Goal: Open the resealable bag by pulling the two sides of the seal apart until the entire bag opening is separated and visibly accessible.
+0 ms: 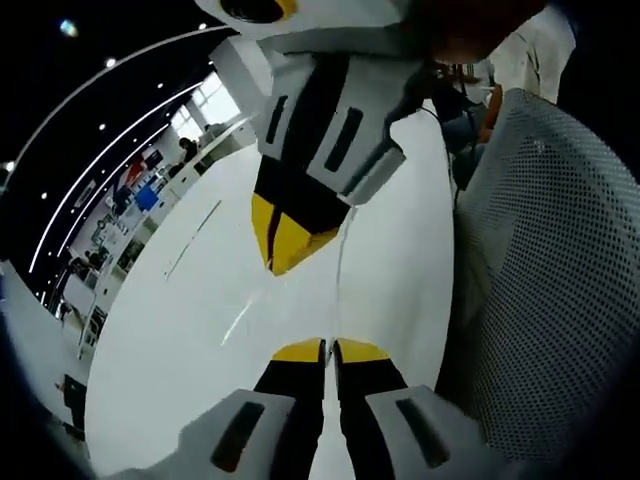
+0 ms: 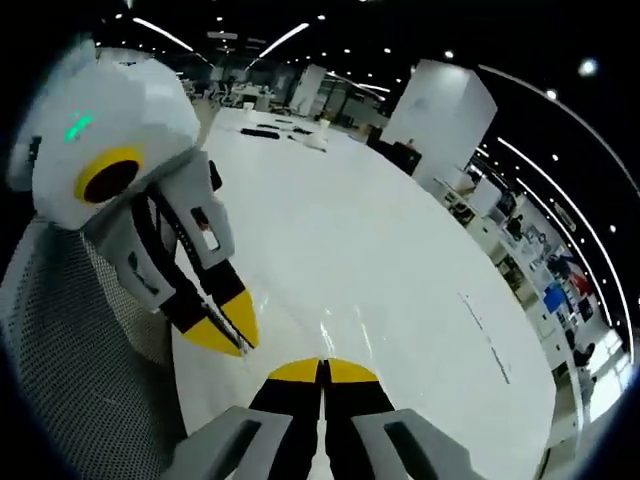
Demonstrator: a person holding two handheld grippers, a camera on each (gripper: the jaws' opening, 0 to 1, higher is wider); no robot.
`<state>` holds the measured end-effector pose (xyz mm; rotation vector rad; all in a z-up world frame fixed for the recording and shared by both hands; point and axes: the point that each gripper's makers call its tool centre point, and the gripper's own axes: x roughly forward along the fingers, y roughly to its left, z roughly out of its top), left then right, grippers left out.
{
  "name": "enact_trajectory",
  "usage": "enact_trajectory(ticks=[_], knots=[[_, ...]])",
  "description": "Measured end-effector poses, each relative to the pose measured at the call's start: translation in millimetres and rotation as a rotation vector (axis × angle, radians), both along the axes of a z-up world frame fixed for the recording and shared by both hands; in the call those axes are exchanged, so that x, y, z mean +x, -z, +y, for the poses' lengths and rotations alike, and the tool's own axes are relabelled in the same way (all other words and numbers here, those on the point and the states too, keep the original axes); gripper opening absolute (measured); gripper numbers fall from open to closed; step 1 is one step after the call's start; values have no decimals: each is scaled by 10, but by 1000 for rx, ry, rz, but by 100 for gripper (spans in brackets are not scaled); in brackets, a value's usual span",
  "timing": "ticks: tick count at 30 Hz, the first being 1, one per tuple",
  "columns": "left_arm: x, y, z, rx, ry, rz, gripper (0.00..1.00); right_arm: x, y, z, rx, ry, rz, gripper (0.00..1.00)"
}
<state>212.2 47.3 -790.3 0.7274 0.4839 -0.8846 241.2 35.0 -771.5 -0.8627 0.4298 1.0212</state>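
The left gripper (image 1: 329, 349), yellow-tipped, has its jaws pressed together on the edge of a thin clear plastic resealable bag (image 1: 341, 262) stretched over the glossy white table (image 1: 200, 330). The right gripper (image 1: 288, 240) opposite pinches the same film. A white mesh chair back (image 1: 560, 280) stands beside them. In the right gripper view, the right gripper (image 2: 322, 371) is likewise clamped; the bag is barely discernible there.

No legible text, labels, brands or numbers in either view, distant wall posters (image 1: 140, 190) at left of the left gripper view, too blurred to read
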Motion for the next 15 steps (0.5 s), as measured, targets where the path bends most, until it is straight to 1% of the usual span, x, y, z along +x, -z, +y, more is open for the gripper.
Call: enact_trajectory(ticks=[1,4,7,9,11,12,15], knots=[[6,0,5,-6,-3,5,4,-12,18,4,-12,-9,-14,0],[11,12,41,-17,-19,26,8,-55,113,5,-25,-7,-16,0],[-4,56,61,-21,-19,41,13,-43,164,-6,-36,-15,-23,0],[-45,102,71,-8,-6,59,19,-16,211,-19,-34,-12,-16,0],[-63,104,83,-7,-4,61,22,19,251,-40,-56,-28,-32,0],[-81,88,94,-19,-6,66,23,60,281,-57,-69,-35,-39,0],[-97,70,115,-41,-17,70,26,150,322,-77,-75,-38,-39,0]])
